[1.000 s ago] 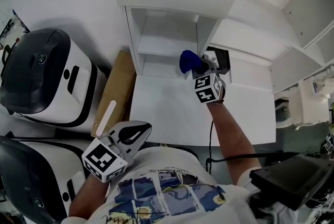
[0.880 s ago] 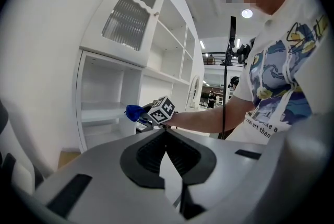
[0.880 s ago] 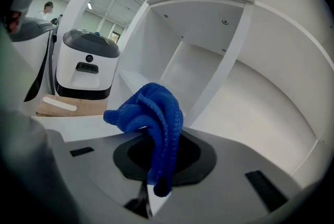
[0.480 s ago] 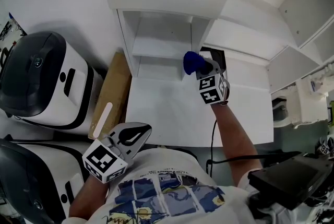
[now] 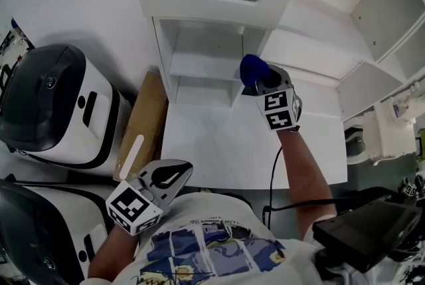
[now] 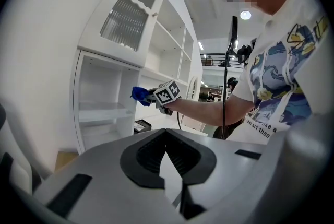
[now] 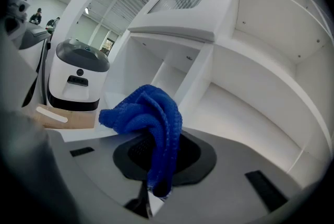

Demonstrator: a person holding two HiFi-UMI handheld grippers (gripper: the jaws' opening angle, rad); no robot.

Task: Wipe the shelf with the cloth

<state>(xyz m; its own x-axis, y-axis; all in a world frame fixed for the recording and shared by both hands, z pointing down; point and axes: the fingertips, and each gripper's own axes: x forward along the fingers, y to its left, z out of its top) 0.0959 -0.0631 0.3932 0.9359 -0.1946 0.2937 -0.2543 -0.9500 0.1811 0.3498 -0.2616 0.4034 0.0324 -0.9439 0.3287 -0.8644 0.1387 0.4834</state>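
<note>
A bunched blue cloth (image 5: 251,68) is clamped in my right gripper (image 5: 260,80), which is shut on it. It hangs in the air in front of the white shelf unit (image 5: 211,66), by the upright divider between the narrow left bay and the wide right shelves (image 7: 245,113). In the right gripper view the cloth (image 7: 148,113) bulges up out of the jaws. The left gripper view shows the cloth (image 6: 139,93) a little short of the shelf board (image 6: 102,112). My left gripper (image 5: 170,177) is low by my chest, shut, with nothing in it (image 6: 167,152).
Two white-and-black appliances (image 5: 56,104) stand on the left, with a brown cardboard panel (image 5: 143,119) between them and the shelf unit. A white tabletop (image 5: 219,147) lies below the shelves. A black device (image 5: 368,230) sits at the lower right. A cable (image 5: 272,177) runs along my right arm.
My right gripper has carried the cloth up and slightly to the right, nearer the shelf divider. The left gripper has stayed where it was.
</note>
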